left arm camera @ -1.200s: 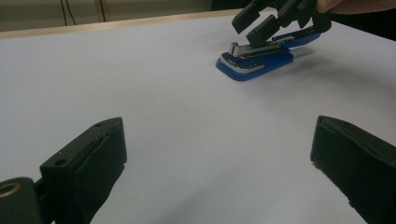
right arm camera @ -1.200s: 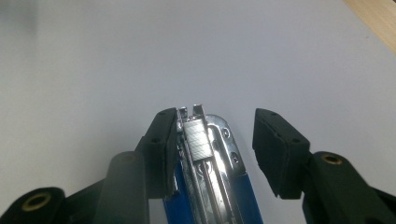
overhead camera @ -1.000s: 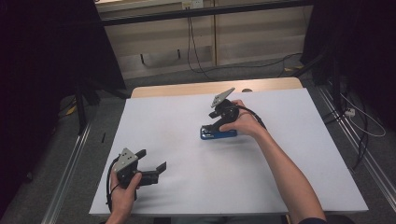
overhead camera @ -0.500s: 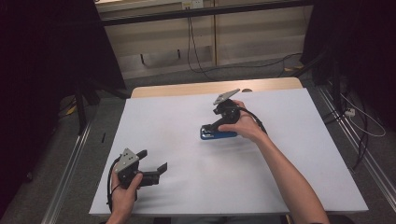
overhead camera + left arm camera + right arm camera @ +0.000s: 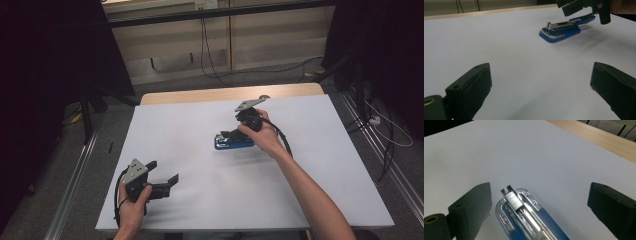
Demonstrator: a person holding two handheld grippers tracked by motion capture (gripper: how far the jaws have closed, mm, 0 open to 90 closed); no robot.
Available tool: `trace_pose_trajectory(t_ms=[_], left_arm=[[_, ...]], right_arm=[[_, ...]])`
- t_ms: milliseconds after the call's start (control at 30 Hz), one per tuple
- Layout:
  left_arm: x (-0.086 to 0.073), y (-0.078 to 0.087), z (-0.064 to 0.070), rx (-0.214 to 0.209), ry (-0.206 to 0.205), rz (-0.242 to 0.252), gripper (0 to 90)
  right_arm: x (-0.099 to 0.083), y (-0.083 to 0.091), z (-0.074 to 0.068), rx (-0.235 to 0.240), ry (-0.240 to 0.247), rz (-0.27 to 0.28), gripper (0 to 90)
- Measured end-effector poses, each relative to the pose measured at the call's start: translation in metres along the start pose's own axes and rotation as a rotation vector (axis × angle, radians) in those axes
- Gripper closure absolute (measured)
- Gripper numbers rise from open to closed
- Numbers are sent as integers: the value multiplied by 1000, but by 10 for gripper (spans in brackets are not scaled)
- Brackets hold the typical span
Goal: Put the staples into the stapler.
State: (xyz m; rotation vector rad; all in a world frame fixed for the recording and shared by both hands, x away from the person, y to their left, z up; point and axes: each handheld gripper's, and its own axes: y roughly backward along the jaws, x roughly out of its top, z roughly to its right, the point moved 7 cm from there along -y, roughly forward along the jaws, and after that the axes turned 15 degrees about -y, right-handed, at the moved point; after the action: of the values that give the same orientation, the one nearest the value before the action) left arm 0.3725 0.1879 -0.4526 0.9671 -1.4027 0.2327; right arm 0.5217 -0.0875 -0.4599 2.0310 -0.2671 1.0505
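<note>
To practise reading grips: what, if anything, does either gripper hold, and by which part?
Nothing is held: the right gripper hangs open over the blue stapler, the left gripper open, apart.

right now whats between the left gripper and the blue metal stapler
Nothing: bare white table runs from the left gripper to the blue metal stapler, as seen in the high view and the left gripper view.

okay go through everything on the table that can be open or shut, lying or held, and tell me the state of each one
Blue stapler: lying flat on the white table, metal staple channel exposed, not gripped.
Right claw: open, jaws spread either side of the stapler's front end, just above it.
Left claw: open, holding nothing, near the table's front edge, apart from the stapler.
</note>
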Motion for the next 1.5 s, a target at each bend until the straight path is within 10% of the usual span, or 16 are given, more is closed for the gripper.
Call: trace_pose_trajectory(t_ms=[1133,1500], left_arm=[[-1,4,-8,34,32,20,37],[0,-3,-5,19,18,3,37]], right_arm=[[-36,70,25,-255,-52,194,54],[-59,96,29,-261,-80,248,58]])
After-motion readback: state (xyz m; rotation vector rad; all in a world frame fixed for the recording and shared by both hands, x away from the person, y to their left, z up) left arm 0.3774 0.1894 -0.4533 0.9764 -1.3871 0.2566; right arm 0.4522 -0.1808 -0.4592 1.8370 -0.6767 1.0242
